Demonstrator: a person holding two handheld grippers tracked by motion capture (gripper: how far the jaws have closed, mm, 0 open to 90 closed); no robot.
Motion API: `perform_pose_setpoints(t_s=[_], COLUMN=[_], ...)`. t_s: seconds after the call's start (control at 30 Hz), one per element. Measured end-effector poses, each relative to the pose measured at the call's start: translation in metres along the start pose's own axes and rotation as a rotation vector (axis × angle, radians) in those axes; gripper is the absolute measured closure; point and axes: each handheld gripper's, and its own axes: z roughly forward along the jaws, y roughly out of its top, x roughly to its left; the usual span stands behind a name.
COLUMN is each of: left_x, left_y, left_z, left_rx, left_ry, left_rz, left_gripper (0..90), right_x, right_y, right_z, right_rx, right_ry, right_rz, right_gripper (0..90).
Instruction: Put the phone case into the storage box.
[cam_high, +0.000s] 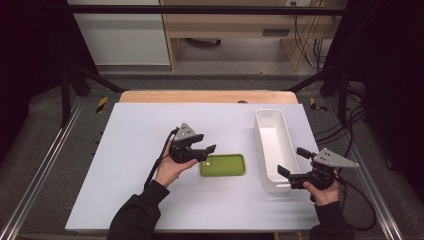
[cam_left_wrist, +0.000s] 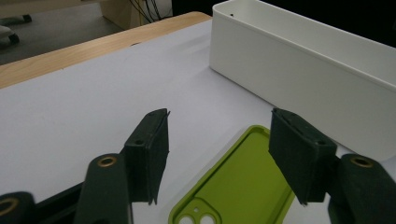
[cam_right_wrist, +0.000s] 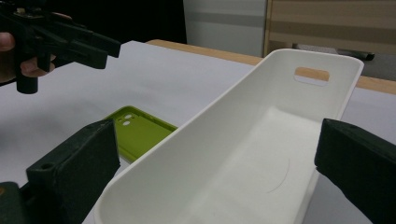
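The flat green plastic phone case (cam_high: 223, 165) lies on the tabletop (cam_high: 135, 150), between the left tool's (cam_high: 209, 153) spread jaws, untouched; right tool (cam_high: 291, 161) spread around the white plastic bin's (cam_high: 270, 131) near end.

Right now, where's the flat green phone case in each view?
High view: flat green phone case lies at table centre, just right of the left tool.
Left gripper view: bottom centre, camera holes toward the lens, seen between the two jaws.
Right gripper view: left of centre, partly hidden behind the tub wall.
Shared landmark: long white plastic tub, beside the case.
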Motion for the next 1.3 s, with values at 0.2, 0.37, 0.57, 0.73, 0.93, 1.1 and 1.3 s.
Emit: perform_pose_setpoints(t_s=[0.2, 0.37, 0.57, 0.73, 0.93, 1.1, 1.3], left_x=[-0.002, -0.003, -0.007, -0.012, -0.02, -0.025, -0.029], left_y=[0.004, 0.008, 0.012, 0.014, 0.017, 0.017, 0.015], left_z=[0.011, 0.02, 0.032, 0.044, 0.058, 0.07, 0.082], left_rx=[0.008, 0.024, 0.047, 0.065, 0.085, 0.114, 0.144], left_ry=[0.018, 0.013, 0.006, 0.012, 0.023, 0.023, 0.034], left_rz=[0.002, 0.002, -0.008, -0.001, 0.025, 0.024, 0.036], left_gripper=[50.7, 60.4, 70.4, 77.6, 81.9, 86.3, 89.7], right_x=[0.0, 0.0, 0.0, 0.0, 0.0, 0.0, 0.0], right_y=[0.0, 0.0, 0.001, 0.001, 0.001, 0.001, 0.0], right_z=[0.0, -0.001, -0.001, -0.001, 0.0, 0.0, 0.0], right_rx=[-0.003, -0.002, -0.002, 0.0, -0.002, 0.001, -0.001], right_ry=[0.0, -0.001, 0.002, 0.003, 0.004, 0.004, 0.005], right_rz=[0.0, 0.0, 0.0, 0.003, -0.001, -0.003, -0.004], right_gripper=[0.5, 0.5, 0.4, 0.5, 0.5, 0.4, 0.5])
